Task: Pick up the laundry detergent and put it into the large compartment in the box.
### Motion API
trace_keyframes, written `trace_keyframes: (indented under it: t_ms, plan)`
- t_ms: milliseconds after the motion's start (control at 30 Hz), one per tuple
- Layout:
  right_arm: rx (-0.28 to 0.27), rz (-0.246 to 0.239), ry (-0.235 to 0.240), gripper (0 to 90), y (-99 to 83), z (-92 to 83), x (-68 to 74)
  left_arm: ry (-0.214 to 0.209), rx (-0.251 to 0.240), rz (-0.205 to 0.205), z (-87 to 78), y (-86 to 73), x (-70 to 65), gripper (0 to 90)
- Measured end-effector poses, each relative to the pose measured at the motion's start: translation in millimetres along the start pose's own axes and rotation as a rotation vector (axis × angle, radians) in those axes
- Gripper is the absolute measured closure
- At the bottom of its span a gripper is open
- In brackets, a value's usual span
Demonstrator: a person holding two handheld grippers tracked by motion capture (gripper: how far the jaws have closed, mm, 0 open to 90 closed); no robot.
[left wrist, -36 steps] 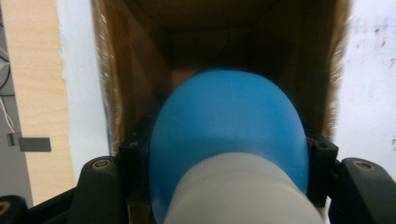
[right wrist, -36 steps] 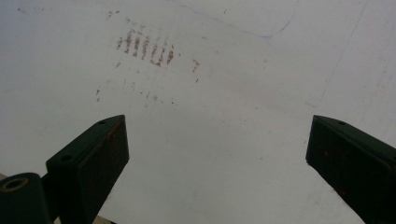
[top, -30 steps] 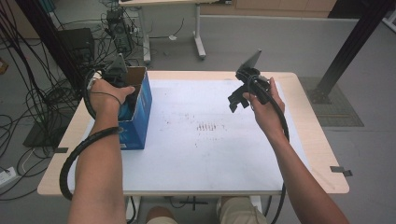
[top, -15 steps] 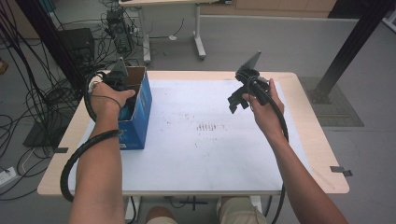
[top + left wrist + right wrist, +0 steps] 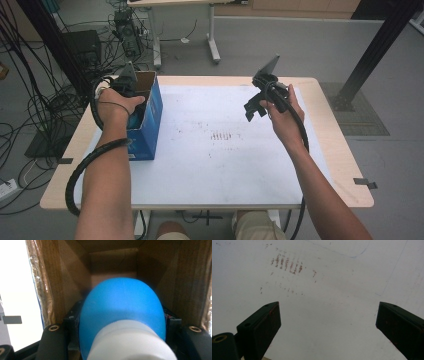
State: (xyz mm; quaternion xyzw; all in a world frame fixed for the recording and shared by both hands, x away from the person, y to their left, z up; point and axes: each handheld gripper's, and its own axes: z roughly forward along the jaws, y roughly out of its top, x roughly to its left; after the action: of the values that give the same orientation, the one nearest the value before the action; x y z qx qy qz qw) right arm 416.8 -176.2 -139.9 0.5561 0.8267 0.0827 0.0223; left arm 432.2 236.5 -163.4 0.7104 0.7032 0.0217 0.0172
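The left gripper (image 5: 131, 92) was down inside the open blue carton (image 5: 150, 117) at the table's (image 5: 200, 185) left edge, its jaws clamped on a blue object with a white end (image 5: 122, 315); that object's long axis ran along the jaws, toward the carton's bottom; the right gripper (image 5: 255, 107) hovered well apart over the white sheet (image 5: 332, 290), jaws wide and empty.

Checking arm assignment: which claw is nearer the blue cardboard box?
Left. The left claw is inside the blue cardboard box, shut on a blue-and-white object; the right claw hovers open over mid-table.
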Motion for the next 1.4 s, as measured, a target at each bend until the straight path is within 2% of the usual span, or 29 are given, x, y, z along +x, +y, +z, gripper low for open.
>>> trace_keyframes:
  t_ms: [1400]
  plan:
    - [0.0, 0.001, 0.008, 5.5, 0.4, -2.1, 0.0, 0.003, 0.005, 0.008, 0.3, 0.9, -1.0, 37.2]
